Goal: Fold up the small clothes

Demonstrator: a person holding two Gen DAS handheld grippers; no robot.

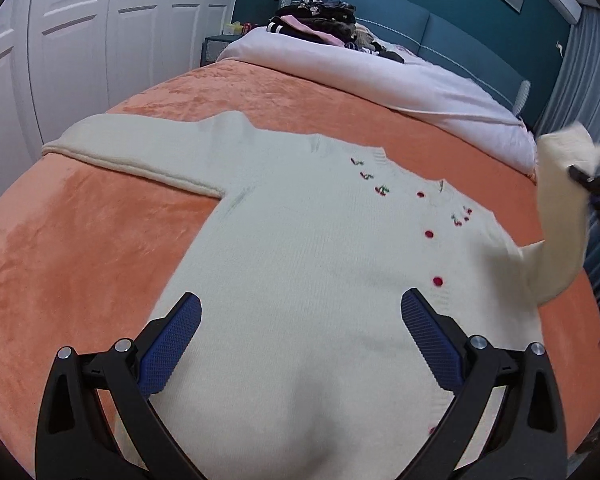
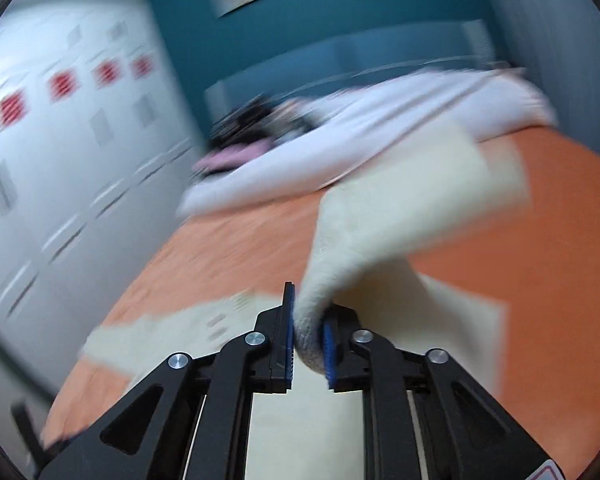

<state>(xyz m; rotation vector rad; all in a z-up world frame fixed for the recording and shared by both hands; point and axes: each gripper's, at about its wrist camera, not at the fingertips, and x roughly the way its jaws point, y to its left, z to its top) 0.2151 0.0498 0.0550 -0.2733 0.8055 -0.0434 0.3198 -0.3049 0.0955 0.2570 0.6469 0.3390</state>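
A cream knitted cardigan with red buttons and cherry embroidery lies flat, front up, on the orange blanket. Its left sleeve stretches out to the left. My left gripper is open and hovers over the cardigan's lower body. My right gripper is shut on the right sleeve and holds it lifted above the bed. That sleeve also shows raised at the right edge of the left wrist view, with the right gripper's tip on it. The right wrist view is motion-blurred.
A white duvet lies across the far part of the bed, with a pile of dark and pink clothes by the blue headboard. White wardrobe doors stand to the left. Grey curtains hang on the right.
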